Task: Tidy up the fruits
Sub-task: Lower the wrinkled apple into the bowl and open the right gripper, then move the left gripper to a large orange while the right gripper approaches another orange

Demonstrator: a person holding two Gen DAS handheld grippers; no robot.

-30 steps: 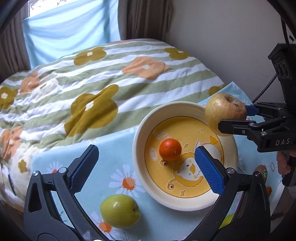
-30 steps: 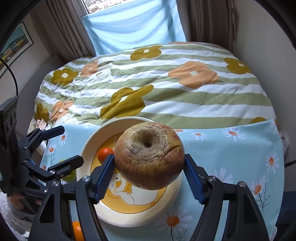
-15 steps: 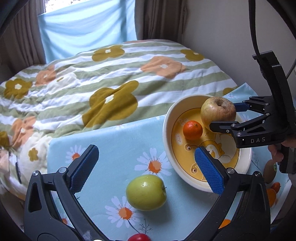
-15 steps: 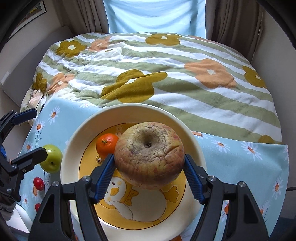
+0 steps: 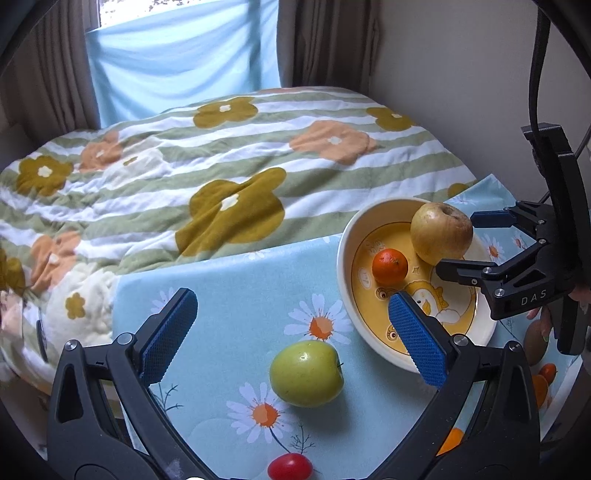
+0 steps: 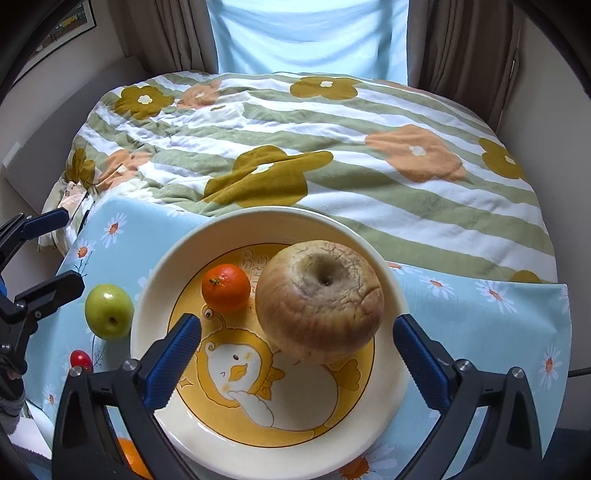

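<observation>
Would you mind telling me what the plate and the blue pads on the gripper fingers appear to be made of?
The plate looks like glazed ceramic, possibly melamine: a smooth cream rim with soft sheen and a printed yellow duck design. The blue pads on the right gripper look like matte rubber or textured plastic, given their fine grid pattern.

Floral quilt (image 6: 332,147), curtained window (image 6: 306,33)

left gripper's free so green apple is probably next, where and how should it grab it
Take the green apple across its widest middle, with the left gripper coming from above and the near side. It lies on the daisy cloth with open space on both flanks and its stem pointing toward the plate. The jaws are already open wider than the apple, so probably only a short descent is needed.
</observation>
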